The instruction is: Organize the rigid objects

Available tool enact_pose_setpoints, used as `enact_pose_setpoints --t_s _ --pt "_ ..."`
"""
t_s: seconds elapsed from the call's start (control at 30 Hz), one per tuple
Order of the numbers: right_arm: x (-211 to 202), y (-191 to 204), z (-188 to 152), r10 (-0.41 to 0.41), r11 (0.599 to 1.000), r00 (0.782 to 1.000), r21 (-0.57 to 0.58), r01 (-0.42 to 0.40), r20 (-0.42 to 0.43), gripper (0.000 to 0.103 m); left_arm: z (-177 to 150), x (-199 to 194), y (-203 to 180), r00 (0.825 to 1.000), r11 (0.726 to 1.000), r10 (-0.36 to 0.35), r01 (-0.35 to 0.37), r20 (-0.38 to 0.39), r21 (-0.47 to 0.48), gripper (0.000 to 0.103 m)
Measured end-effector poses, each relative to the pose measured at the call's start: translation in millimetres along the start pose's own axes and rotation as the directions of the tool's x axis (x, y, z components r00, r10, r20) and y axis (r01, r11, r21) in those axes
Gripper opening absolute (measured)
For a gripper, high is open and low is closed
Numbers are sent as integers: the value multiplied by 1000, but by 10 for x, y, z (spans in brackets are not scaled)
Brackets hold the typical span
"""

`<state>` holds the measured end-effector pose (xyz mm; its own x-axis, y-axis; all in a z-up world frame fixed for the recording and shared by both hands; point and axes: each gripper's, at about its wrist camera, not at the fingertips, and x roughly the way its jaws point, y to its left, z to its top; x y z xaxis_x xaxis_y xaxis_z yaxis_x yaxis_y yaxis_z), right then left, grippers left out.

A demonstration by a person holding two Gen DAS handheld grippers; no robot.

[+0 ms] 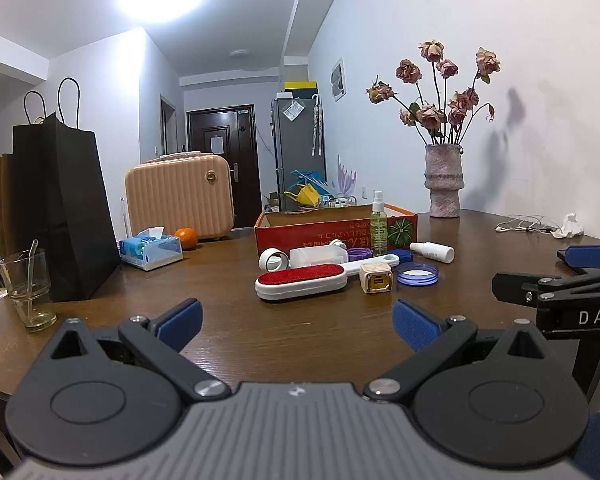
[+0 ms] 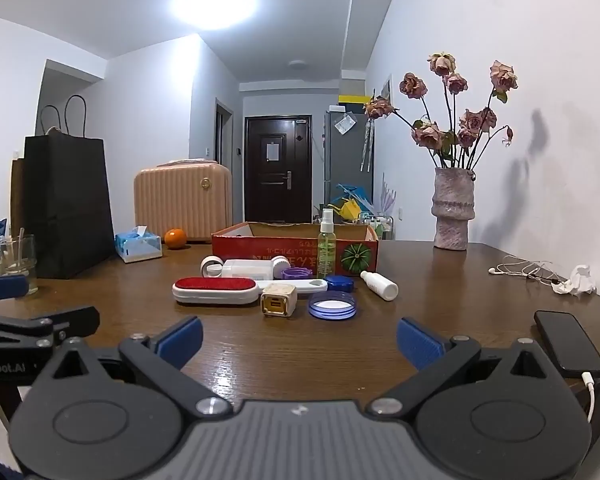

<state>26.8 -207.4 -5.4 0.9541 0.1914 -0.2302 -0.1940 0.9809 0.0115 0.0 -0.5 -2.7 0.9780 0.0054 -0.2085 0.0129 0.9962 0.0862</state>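
On the brown table (image 1: 300, 340), the small items cluster at 12 o'clock from both grippers: a red lint brush (image 1: 302, 280), a cream cube charger (image 1: 376, 277), a blue lid (image 1: 418, 273), a white bottle (image 1: 434, 251) and a spray bottle (image 1: 379, 226) standing before the red cardboard box (image 1: 320, 232). A black phone (image 2: 568, 344) lies at 3 o'clock of the right gripper (image 2: 298, 340). Bare tabletop separates the cluster from both tools. The left gripper (image 1: 298, 322) and the right gripper hover side by side, tipped slightly down, jaws spread wide and empty.

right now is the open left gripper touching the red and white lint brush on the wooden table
Apart. In the left wrist view bare wooden table shows between the left gripper and the lint brush.
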Motion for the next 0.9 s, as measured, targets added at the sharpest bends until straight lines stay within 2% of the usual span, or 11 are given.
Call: enact_pose_setpoints --t_s 0.9 --pt "1 1 -10 0 1000 1000 -2 0 -2 103 -2 -32 -9 1000 1000 5 -5 1 2 103"
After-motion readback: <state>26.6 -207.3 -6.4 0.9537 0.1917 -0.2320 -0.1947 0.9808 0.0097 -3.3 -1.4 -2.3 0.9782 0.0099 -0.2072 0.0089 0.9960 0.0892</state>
